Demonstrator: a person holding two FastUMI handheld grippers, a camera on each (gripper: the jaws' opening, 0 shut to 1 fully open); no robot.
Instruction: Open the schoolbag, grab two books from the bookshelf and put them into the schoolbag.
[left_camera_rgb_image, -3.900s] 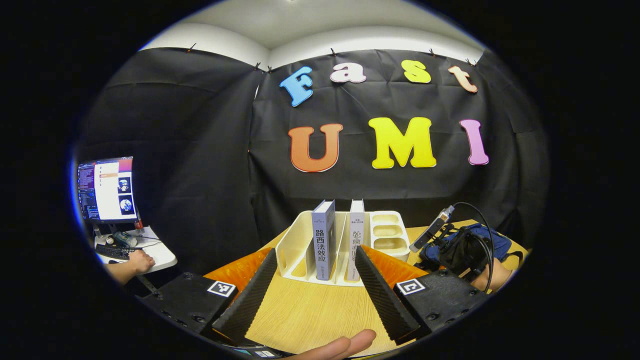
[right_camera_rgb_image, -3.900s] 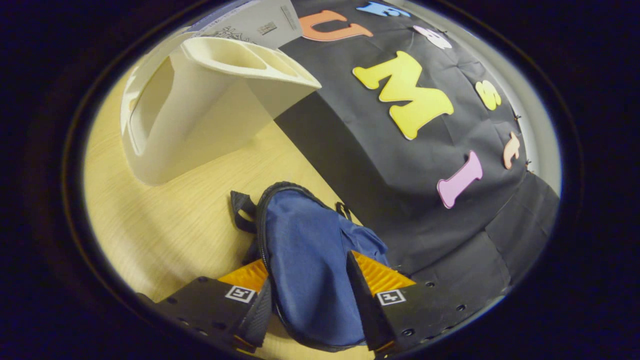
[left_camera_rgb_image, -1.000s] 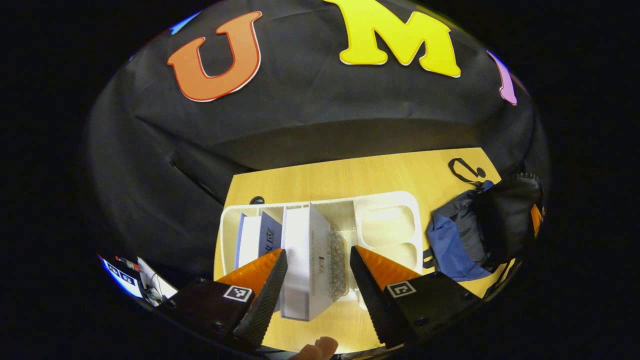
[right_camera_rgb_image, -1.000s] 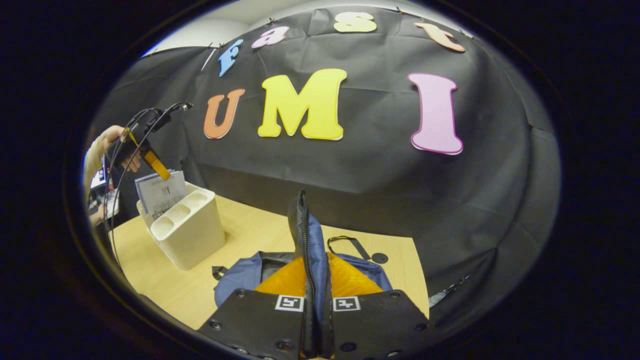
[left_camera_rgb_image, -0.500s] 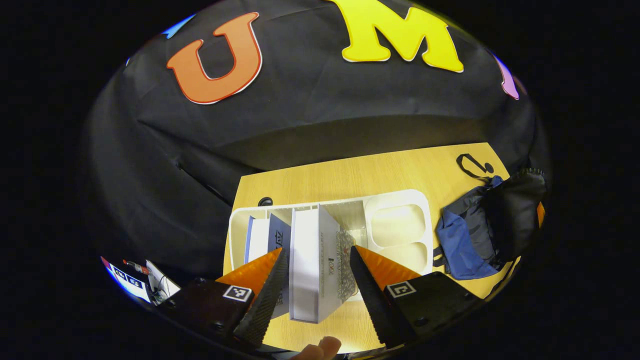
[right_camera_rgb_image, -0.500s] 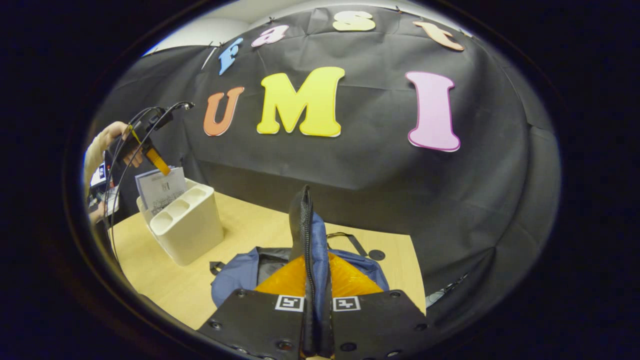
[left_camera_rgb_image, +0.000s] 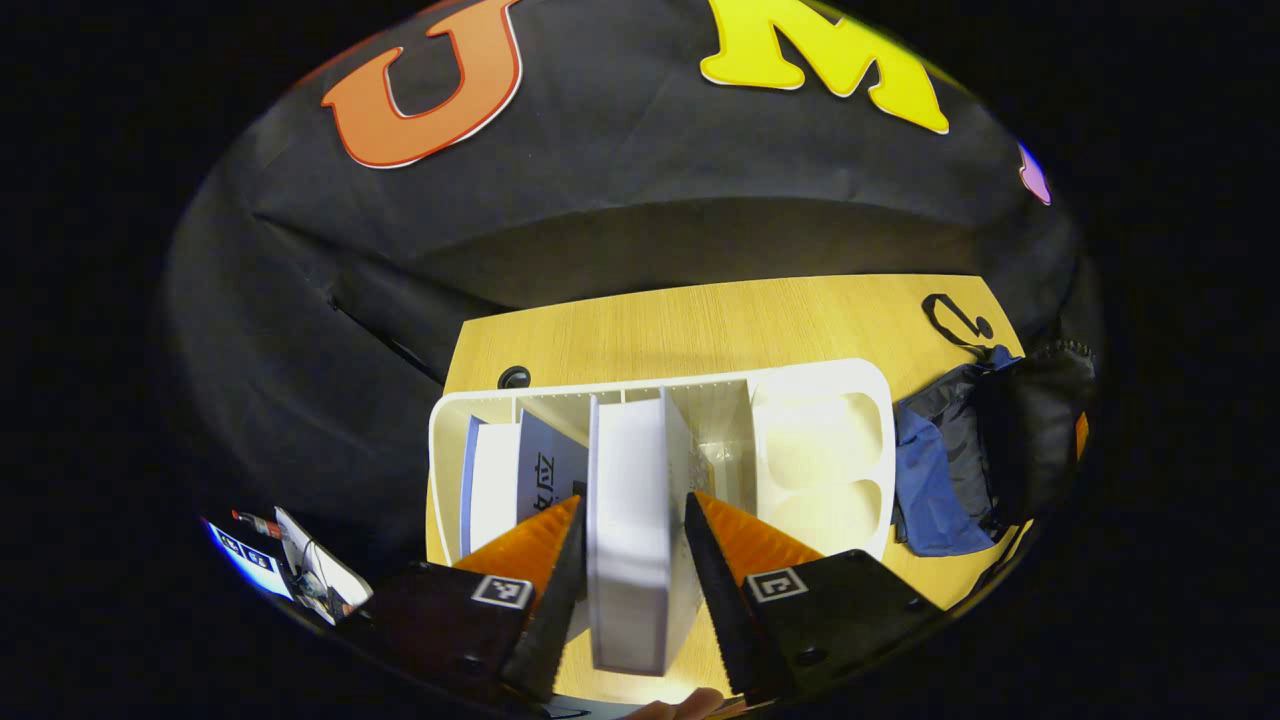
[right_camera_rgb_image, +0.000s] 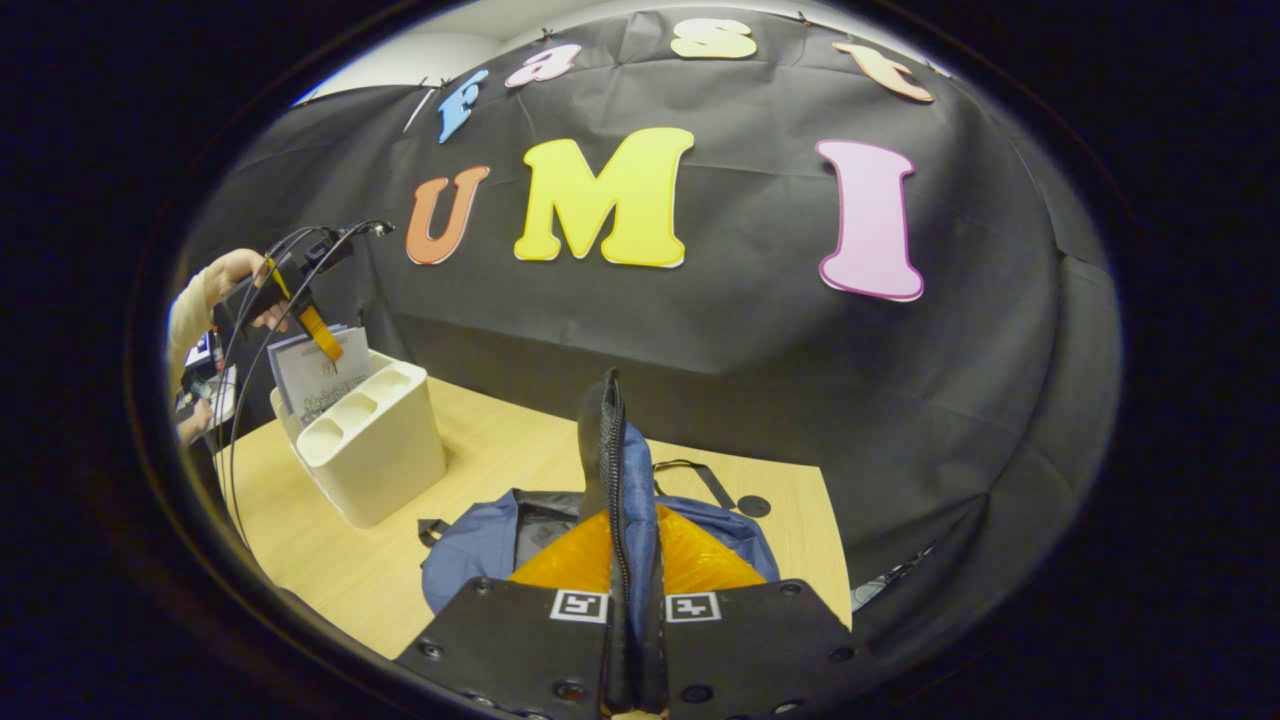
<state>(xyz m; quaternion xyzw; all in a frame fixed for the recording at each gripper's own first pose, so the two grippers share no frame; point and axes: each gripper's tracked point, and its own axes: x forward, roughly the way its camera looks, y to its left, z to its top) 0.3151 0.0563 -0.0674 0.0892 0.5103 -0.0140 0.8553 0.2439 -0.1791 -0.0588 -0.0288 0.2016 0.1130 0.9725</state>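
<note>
My left gripper (left_camera_rgb_image: 625, 560) straddles the top edge of 1 stiff white book (left_camera_rgb_image: 630, 500) upright in the bookshelf (left_camera_rgb_image: 820, 400), contact unclear, while my right gripper (right_camera_rgb_image: 632, 640) pinches the soft schoolbag (right_camera_rgb_image: 480, 540) flap open.

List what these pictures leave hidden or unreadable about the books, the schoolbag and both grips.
- White book, left gripper view: the left gripper flanks it; whether the jaws press is unclear.
- Second book: its lower part is hidden behind a finger.
- Schoolbag interior, right gripper view: blocked by the flap pinched in the right gripper.
- Bookshelf in the left gripper view: its base is out of sight from above.
</note>
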